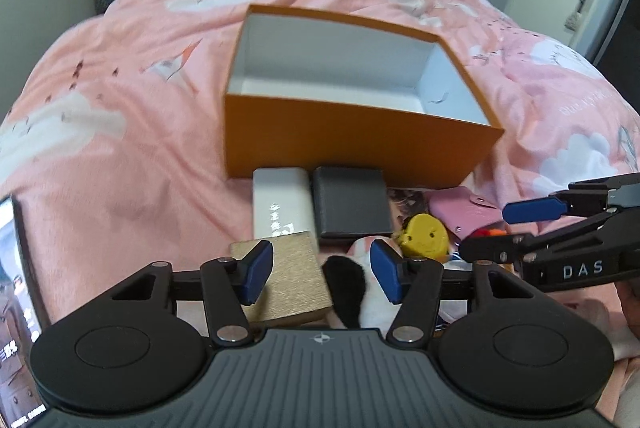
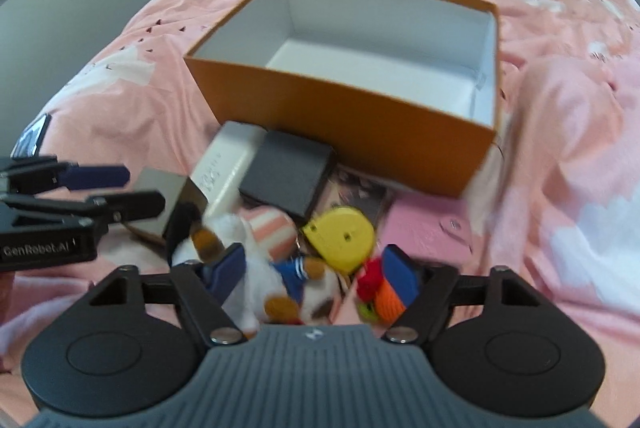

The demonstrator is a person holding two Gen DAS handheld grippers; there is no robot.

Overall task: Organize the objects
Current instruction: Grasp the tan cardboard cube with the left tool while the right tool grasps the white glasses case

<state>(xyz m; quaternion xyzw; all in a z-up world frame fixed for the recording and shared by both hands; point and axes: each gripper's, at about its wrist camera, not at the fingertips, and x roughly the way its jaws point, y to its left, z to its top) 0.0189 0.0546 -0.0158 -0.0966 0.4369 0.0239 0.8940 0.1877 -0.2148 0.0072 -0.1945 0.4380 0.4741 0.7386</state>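
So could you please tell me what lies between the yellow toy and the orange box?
The dark grey wallet lies between the yellow toy and the orange box, beside a white box; the right wrist view shows it best.

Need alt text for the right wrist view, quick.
Open right gripper hovers over a white plush toy and yellow round plastic toy on a pink bedspread; behind them stands an empty orange cardboard box.
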